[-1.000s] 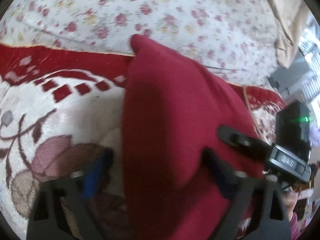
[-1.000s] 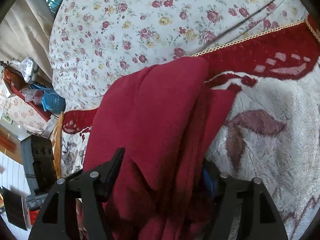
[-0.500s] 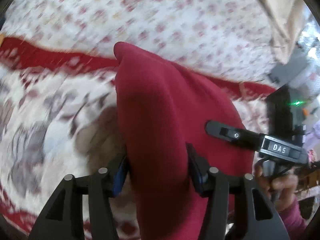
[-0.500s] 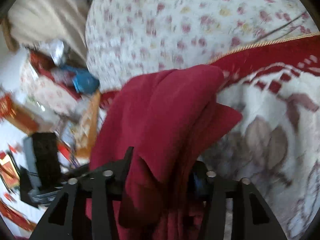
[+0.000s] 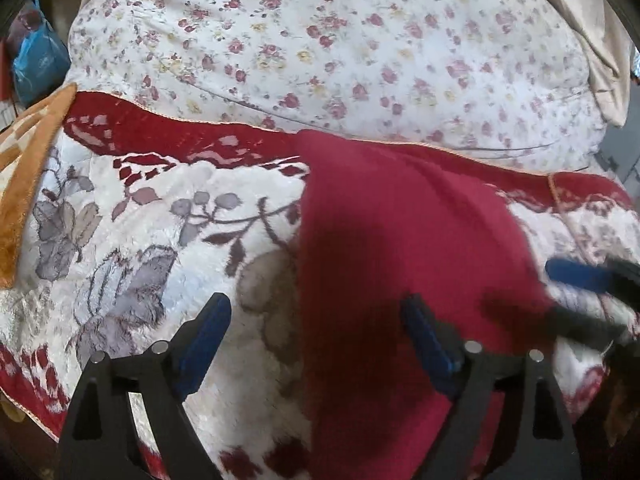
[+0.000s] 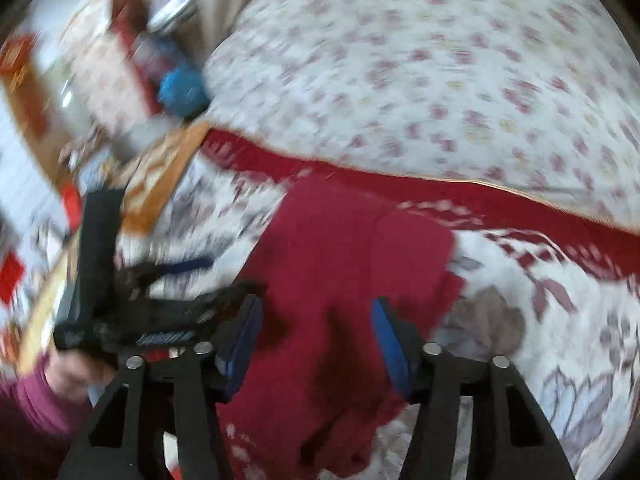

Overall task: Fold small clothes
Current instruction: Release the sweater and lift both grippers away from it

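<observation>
Red garment lying on patterned blanket.
Left gripper just opened wide, gripping nothing; right gripper closing, half-open, astride cloth, not pressing.

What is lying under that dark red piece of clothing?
The red garment lies on a fluffy floral blanket with a red border. The blanket's pattern beneath it is covered.

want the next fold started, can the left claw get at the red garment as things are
Probably yes. The left claw has just opened wide and hangs right over the red garment, whose left edge runs between its fingers. Nothing lies between; the right claw sits off at the far edge.
</observation>
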